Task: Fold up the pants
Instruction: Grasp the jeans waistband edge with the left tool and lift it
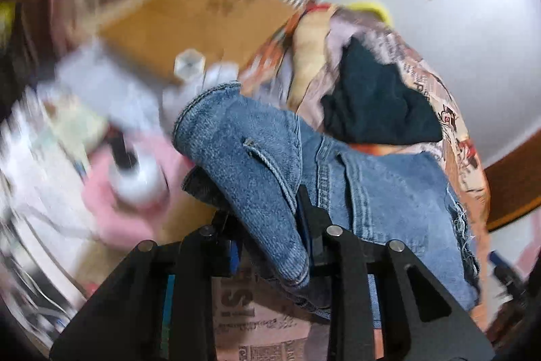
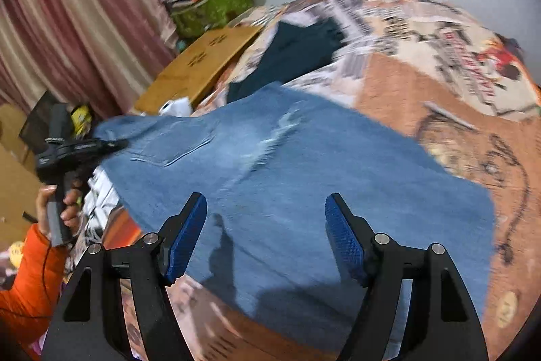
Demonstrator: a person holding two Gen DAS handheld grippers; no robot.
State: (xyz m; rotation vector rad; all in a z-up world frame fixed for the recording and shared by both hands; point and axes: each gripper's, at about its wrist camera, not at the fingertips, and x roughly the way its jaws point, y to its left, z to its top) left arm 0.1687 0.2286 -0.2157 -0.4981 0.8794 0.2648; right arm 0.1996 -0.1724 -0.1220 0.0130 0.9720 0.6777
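Jeans (image 2: 304,178) spread on printed bedspread (image 2: 439,83) (dark garment (image 2: 297,53) beyond). At left, my left tongs (image 1: 270,222) pinch denim waistband edge, lifted. At right, my right tongs (image 2: 266,235) gape wide above jeans, holding nothing.

The pants (image 2: 304,178) are matt blue denim cloth, woven and slightly rough, frayed white ahead of the right gripper's (image 2: 265,235) parted jaws. Those jaws carry dimpled blue pads (image 2: 184,242) on matt black plastic arms with shiny metal pins. Beyond lie a printed cloth bedspread (image 2: 422,83) and a smooth wooden board (image 2: 199,66).
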